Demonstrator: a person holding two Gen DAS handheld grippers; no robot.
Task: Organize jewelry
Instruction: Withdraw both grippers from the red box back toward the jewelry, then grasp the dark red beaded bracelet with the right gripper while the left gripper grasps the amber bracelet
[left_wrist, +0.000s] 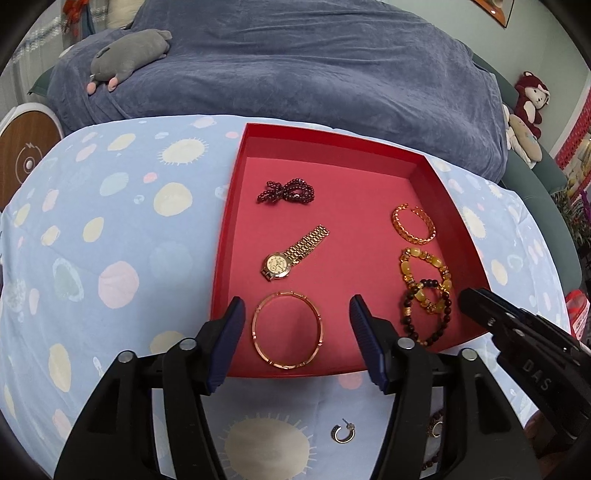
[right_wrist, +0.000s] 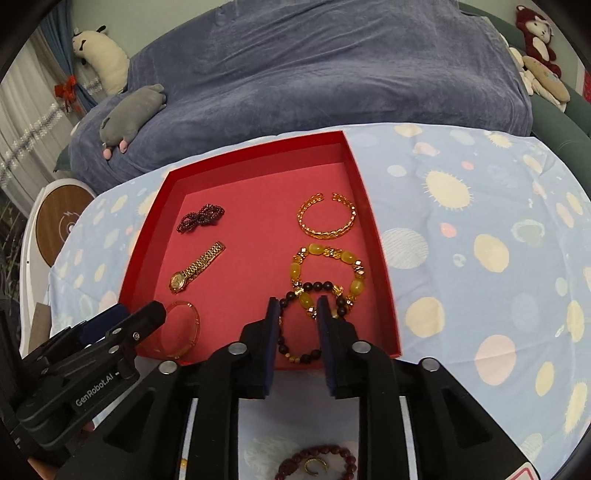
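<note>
- The left claw (left_wrist: 297, 308) is hovering with its pads spread wide over the near left corner of the red tray (left_wrist: 236, 177); nothing is pinched between them.
- A rose-gold bangle (left_wrist: 286, 329) is lying flat on the tray floor, framed between the spread left pads.
- A gold wristwatch (left_wrist: 291, 253) is lying beyond the bangle, and a dark red bead bracelet (left_wrist: 286, 192) twisted into a figure-eight is lying beyond the watch.
- A single hoop earring (left_wrist: 343, 432) is lying on the spotted cloth covering the worktop (left_wrist: 110, 229), outside the tray's near wall.
- The right claw (right_wrist: 297, 304) is standing partly spread over a dark bead bracelet (right_wrist: 314, 286), not gripping it.
- A yellow bead bracelet (right_wrist: 328, 273) is overlapping that bracelet; an open gold cuff bracelet (right_wrist: 327, 216) is lying beyond it.
</note>
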